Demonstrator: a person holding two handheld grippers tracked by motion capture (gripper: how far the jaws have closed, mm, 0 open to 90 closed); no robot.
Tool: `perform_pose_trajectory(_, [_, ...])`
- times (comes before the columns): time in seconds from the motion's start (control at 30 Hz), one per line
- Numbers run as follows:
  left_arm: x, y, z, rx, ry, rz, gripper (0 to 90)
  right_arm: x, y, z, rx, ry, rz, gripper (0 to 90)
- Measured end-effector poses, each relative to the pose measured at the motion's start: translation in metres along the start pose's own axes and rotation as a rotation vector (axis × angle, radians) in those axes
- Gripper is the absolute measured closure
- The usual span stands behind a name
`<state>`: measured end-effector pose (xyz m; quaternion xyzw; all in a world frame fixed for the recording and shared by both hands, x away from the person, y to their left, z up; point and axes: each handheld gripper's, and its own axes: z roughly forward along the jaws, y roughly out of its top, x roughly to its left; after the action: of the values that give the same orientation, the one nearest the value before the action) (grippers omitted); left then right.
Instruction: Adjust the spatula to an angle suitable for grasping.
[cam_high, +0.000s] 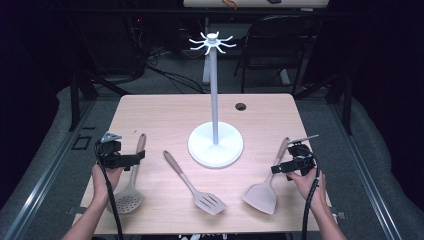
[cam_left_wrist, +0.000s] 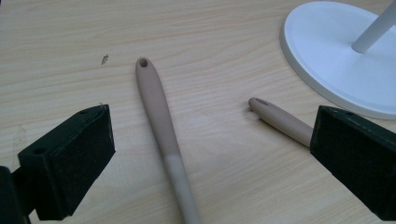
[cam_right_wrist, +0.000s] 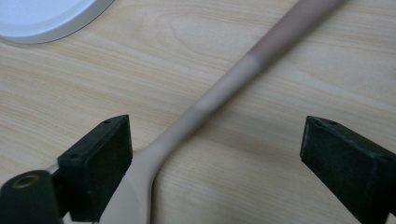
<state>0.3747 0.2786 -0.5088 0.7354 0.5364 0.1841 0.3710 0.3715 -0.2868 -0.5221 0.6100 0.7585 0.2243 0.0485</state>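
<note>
Three tan-handled utensils lie on the wooden table (cam_high: 165, 107). A round skimmer (cam_high: 129, 197) lies at the left, a slotted turner (cam_high: 192, 187) in the middle and a solid spatula (cam_high: 265, 192) at the right. My left gripper (cam_high: 134, 158) hovers over the skimmer's handle (cam_left_wrist: 159, 116), jaws open wide on either side and not touching it. My right gripper (cam_high: 282, 165) is open over the spatula's handle (cam_right_wrist: 224, 88), which runs between its jaws untouched. In the left gripper view (cam_left_wrist: 210, 126) the turner's handle tip (cam_left_wrist: 280, 121) lies near the right jaw. The right gripper view (cam_right_wrist: 219, 135) looks along the spatula's neck.
A white hook stand (cam_high: 214, 90) rises from a round base (cam_high: 216, 145) at the table's middle, with hooks at its top (cam_high: 212, 41). Its base edge (cam_left_wrist: 336, 56) (cam_right_wrist: 46, 18) is near both grippers. A cable hole (cam_high: 240, 106) sits farther back. A chair (cam_high: 280, 45) stands beyond the table.
</note>
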Motion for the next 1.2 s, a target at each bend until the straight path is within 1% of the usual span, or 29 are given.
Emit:
perform_pose_trajectory(0.03, [0.0,0.0,0.0,0.003,0.0,0.0,0.0,0.002,0.002,0.002,0.003,-0.007,-0.005,13.2])
perform_pose_trajectory(0.07, [0.0,0.0,0.0,0.004,-0.001,0.0,0.0,0.007,0.005,0.006,0.019,-0.019,-0.009,15.9])
perform_pose_trajectory(0.1, [0.0,0.0,0.001,0.004,-0.001,0.001,0.0,0.007,0.005,0.006,0.019,-0.019,-0.009,15.9])
perform_pose_trajectory(0.2, [0.0,0.0,0.0,0.005,0.0,0.002,0.0,0.012,0.009,0.013,0.035,-0.026,-0.017,23.1])
perform_pose_trajectory(0.23, [0.0,-0.001,0.0,0.006,0.002,0.002,0.0,0.014,0.01,0.017,0.053,-0.035,-0.016,27.9])
perform_pose_trajectory(0.27, [0.0,-0.001,0.0,0.006,0.002,0.002,0.0,0.014,0.01,0.017,0.053,-0.035,-0.016,27.9])
perform_pose_trajectory(0.3, [0.001,-0.001,0.001,0.007,0.002,0.001,0.0,0.015,0.011,0.021,0.062,-0.047,-0.01,35.0])
perform_pose_trajectory(0.37, [0.001,-0.001,0.001,0.01,0.002,0.002,0.0,0.016,0.012,0.023,0.079,-0.048,-0.014,39.1])
perform_pose_trajectory(0.4, [0.0,-0.001,0.001,0.011,0.0,0.002,0.0,0.018,0.012,0.025,0.081,-0.056,-0.01,41.5])
perform_pose_trajectory(0.47, [0.0,-0.001,0.001,0.012,-0.001,0.003,0.0,0.018,0.013,0.026,0.089,-0.055,-0.008,44.9])
perform_pose_trajectory(0.57, [0.0,-0.001,0.002,0.012,-0.002,0.004,0.0,0.019,0.013,0.029,0.082,-0.065,0.005,46.4])
perform_pose_trajectory(0.6, [0.0,-0.001,0.002,0.014,-0.004,0.005,0.0,0.019,0.012,0.031,0.098,-0.063,0.009,49.0])
perform_pose_trajectory(0.63, [0.0,-0.001,0.002,0.015,-0.003,0.005,0.0,0.018,0.012,0.031,0.108,-0.066,0.008,49.6])
perform_pose_trajectory(0.67, [0.0,-0.001,0.002,0.014,-0.004,0.004,0.0,0.018,0.012,0.032,0.113,-0.059,0.005,49.8])
perform_pose_trajectory(0.7, [0.0,-0.001,0.003,0.013,-0.002,0.004,0.0,0.018,0.013,0.032,0.123,-0.066,-0.006,50.1])
perform_pose_trajectory(0.77, [0.0,-0.001,0.003,0.018,-0.004,0.005,0.0,0.019,0.013,0.032,0.119,-0.07,-0.009,51.1])
perform_pose_trajectory(0.8, [0.0,-0.001,0.003,0.024,-0.006,0.008,0.0,0.02,0.013,0.033,0.115,-0.055,-0.011,53.5])
perform_pose_trajectory(0.9, [-0.001,-0.001,0.003,0.024,-0.005,0.012,0.0,0.021,0.013,0.033,0.114,-0.05,-0.016,54.8])
perform_pose_trajectory(0.97, [-0.001,-0.001,0.003,0.015,-0.006,0.013,0.0,0.022,0.013,0.032,0.117,-0.049,-0.029,56.1])
perform_pose_trajectory(1.0, [-0.001,-0.001,0.003,0.015,-0.006,0.013,0.0,0.023,0.013,0.032,0.117,-0.059,-0.031,56.6])
perform_pose_trajectory(1.07, [0.0,-0.002,0.003,0.019,-0.005,0.009,0.0,0.024,0.014,0.032,0.12,-0.055,-0.04,57.2])
perform_pose_trajectory(1.13, [0.0,-0.002,0.002,0.02,-0.005,0.011,0.0,0.025,0.014,0.032,0.127,-0.052,-0.068,58.5])
perform_pose_trajectory(1.17, [0.0,-0.002,0.002,0.02,-0.005,0.011,0.0,0.025,0.014,0.032,0.127,-0.052,-0.068,58.5])
perform_pose_trajectory(1.2, [0.0,-0.002,0.002,0.02,-0.005,0.01,0.0,0.028,0.014,0.032,0.13,-0.06,-0.092,59.7])
